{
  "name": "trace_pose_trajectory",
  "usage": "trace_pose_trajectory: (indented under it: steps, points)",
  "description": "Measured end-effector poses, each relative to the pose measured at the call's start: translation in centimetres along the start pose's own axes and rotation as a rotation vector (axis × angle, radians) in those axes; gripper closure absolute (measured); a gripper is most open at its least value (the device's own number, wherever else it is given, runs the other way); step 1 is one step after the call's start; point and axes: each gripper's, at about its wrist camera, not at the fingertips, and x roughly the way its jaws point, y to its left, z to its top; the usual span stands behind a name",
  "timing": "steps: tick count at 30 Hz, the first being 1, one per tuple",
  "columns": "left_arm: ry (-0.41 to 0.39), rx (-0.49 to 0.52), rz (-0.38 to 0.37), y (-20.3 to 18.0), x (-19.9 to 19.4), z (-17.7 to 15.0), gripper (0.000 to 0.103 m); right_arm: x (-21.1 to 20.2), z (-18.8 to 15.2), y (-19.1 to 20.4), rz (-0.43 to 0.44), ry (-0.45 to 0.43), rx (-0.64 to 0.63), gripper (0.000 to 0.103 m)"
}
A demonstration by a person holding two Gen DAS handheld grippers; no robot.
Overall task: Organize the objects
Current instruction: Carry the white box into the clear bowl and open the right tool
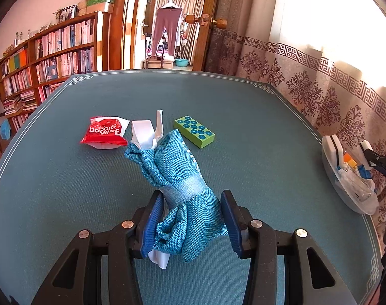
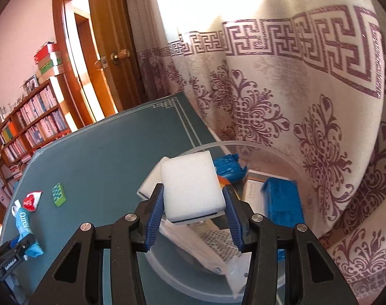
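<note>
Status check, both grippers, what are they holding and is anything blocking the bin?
Left gripper shut on blue cloth bundle, on the table. Right gripper shut on white sponge, over the clear bin. Bin already crowded.

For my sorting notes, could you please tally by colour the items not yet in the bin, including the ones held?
Blue: 1, the cloth bundle in the left gripper
White: 1, the sponge in the right gripper
Red: 1, the packet
Green: 1, the dotted block
Total: 4
</note>
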Motion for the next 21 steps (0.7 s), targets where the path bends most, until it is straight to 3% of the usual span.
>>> trace_pose_trajectory:
  steps: [11, 14, 18, 21]
  points:
    - [0.011, 0.028, -0.031, -1.7, -0.7, 0.0, 0.055, 2.6, 0.1, -3.9, -0.093, 0.006, 0.038, 0.054]
    - [0.008, 0.037, -0.036, -2.2, -1.0, 0.1, 0.054, 3.2, 0.0, -4.2, -0.100, 0.020, 0.038, 0.050]
    - [0.013, 0.048, -0.057, -3.1, -1.1, 0.4, 0.055, 2.6, -0.5, -4.4, -0.078, -0.001, 0.044, 0.036]
    - [0.014, 0.061, -0.078, -4.0, -1.2, 0.6, 0.054, 1.6, -1.0, -4.4, -0.084, -0.025, 0.034, 0.036]
